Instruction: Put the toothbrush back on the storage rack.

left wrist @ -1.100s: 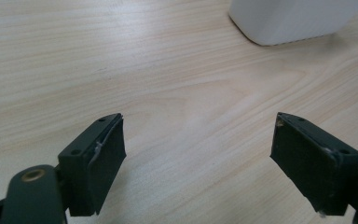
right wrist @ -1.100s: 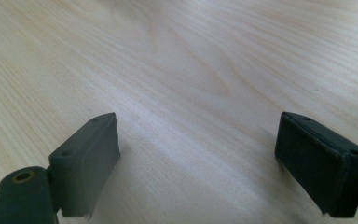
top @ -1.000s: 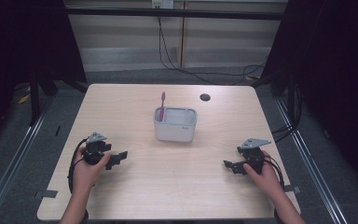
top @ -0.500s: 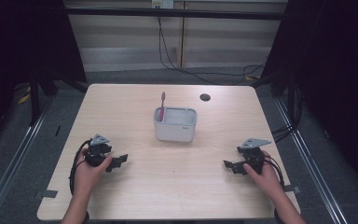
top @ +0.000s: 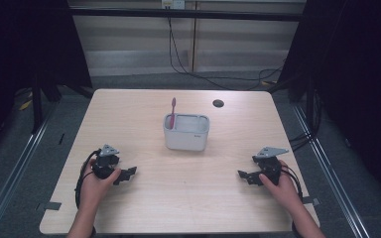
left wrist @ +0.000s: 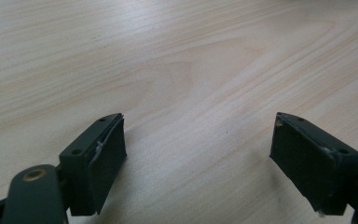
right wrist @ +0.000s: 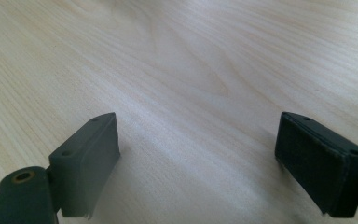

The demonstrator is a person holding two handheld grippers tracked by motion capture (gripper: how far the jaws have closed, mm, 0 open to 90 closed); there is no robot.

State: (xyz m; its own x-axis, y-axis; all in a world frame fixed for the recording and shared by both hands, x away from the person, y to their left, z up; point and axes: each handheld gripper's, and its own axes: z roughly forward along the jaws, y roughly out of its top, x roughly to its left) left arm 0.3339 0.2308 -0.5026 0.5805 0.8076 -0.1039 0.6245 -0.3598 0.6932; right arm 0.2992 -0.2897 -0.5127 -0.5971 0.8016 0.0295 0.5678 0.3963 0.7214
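Wooden table (top: 144, 119): one grey caddy (top: 186, 132), one pink toothbrush (top: 173, 112), two grippers.

Your left gripper (left wrist: 198, 144) hangs low over the table (left wrist: 177, 60), its two black jaws spread wide apart with nothing between them. Pale wood grain runs under and ahead of the jaws. A brass-coloured rivet (left wrist: 34, 175) sits at the base of the left jaw.

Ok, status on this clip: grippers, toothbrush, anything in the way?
Left gripper open, empty. Right gripper open, empty. Pink toothbrush upright in the white holder, untouched. Nothing between.
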